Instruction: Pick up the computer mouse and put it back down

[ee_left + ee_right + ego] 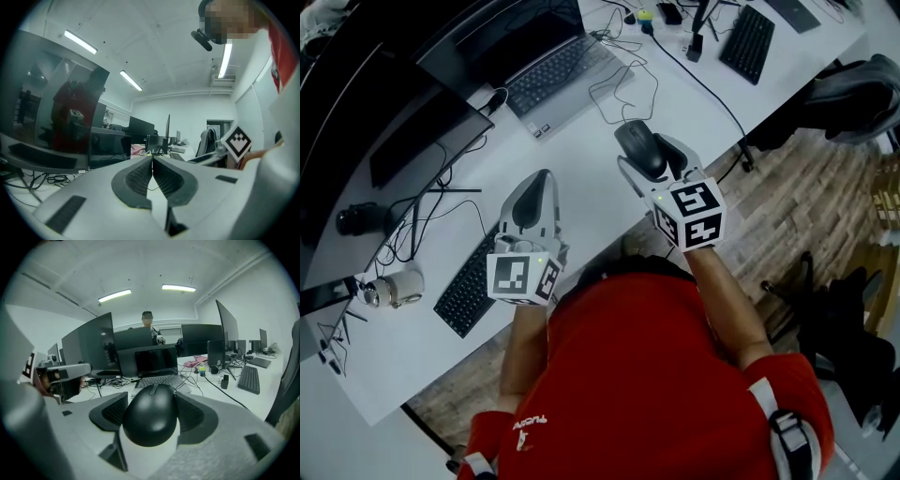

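A black computer mouse (639, 147) sits between the jaws of my right gripper (650, 156), just above the white desk (591, 220) near its front edge. In the right gripper view the mouse (151, 420) fills the gap, and both ribbed pads (112, 413) press on its sides; the right gripper (152, 394) is shut on it. My left gripper (541, 180) rests to the left over the desk, pointing level. Seen from the left gripper view, the left gripper (152, 161) has its pads closed together with nothing between them.
An open laptop (553, 75) lies beyond the mouse, with loose cables (623, 89) between them. A black keyboard (473, 286) lies left of my left gripper, another keyboard (748, 42) at the far right. A dark monitor (422, 131) stands at the left. An office chair (853, 94) stands off the desk's right edge.
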`<state>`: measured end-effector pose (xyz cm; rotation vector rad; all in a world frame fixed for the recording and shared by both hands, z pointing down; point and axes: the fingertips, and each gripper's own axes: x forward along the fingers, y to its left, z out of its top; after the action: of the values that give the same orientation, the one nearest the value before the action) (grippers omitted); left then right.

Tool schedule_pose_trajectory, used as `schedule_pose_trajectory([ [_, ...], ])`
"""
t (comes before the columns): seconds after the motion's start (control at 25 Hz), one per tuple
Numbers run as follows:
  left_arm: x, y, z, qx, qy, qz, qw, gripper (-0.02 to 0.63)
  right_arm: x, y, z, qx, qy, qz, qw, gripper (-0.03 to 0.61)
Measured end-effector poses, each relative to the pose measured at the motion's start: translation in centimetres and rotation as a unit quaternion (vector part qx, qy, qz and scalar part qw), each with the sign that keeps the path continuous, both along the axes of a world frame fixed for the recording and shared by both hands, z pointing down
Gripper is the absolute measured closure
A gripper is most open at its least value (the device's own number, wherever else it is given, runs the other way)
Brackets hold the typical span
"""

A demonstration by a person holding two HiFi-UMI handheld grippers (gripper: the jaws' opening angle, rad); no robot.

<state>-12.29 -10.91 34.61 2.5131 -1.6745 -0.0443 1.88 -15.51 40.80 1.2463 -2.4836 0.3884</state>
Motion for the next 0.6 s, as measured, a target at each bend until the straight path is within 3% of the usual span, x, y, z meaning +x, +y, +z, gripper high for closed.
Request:
schedule_pose_trajectory([
  [0.6, -0.7, 0.7, 1.0, -0.011, -0.011, -0.014, 0.9998, 0.604, -1.1, -1.3, 12.9, -0.074, 0.076, -0.004, 0.994, 0.261],
])
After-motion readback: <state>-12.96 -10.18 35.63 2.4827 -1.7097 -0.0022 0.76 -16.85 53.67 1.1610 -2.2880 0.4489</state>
